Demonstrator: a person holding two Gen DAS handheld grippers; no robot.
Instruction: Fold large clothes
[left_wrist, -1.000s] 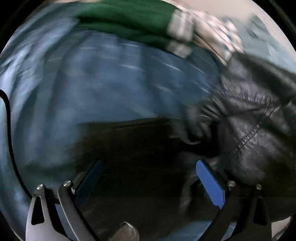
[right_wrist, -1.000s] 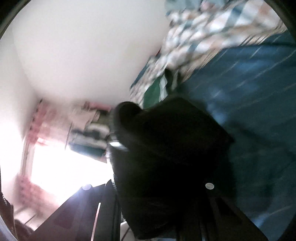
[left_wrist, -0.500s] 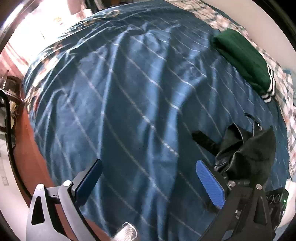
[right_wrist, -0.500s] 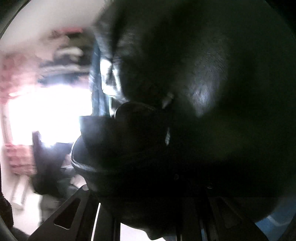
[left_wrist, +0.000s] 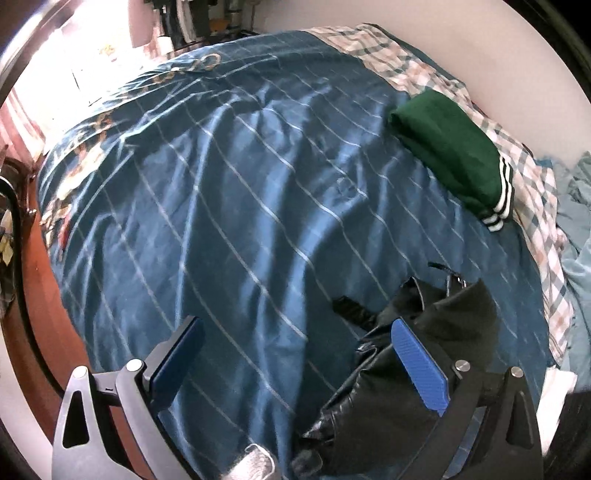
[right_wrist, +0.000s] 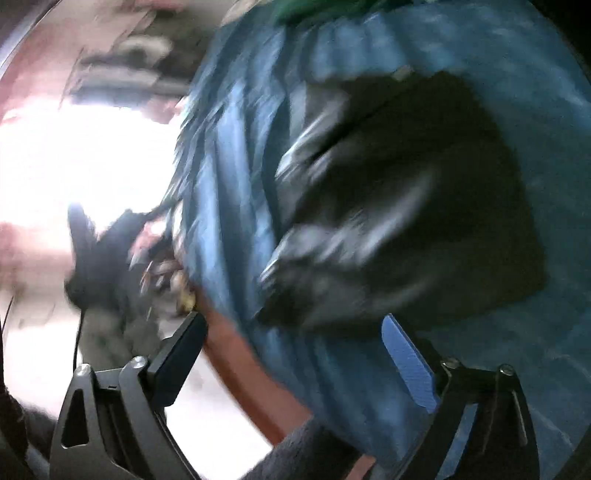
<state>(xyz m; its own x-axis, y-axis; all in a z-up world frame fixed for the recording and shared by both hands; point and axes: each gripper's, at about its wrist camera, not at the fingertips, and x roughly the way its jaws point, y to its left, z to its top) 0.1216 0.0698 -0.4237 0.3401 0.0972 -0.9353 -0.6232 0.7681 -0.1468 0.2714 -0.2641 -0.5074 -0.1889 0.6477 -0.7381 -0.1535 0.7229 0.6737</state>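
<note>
Lying crumpled on the blue striped bedspread, the black leather jacket sits at the near right part of the bed in the left wrist view, bunched into an irregular heap. Its long axis runs roughly from the near edge of the bed away toward the far right corner, with a narrow black strap end sticking out to the left across the spread and a zipper pull at the far tip of the heap.

The left gripper is held above the bed with its jaws spread wide and nothing between them. Its right blue pad overlaps the jacket in the picture; whether it touches the leather cannot be told.

The right gripper also has its jaws wide apart and empty. The right wrist view is heavily blurred; the jacket shows there as a dark mass on the bedspread, just ahead of the right fingertip.

A folded green garment with white-striped cuff lies well apart from the jacket, near the far right edge of the bed, partly on a checked sheet. A reddish-brown wooden bed frame borders the spread at left. Bright light comes from the far left.
</note>
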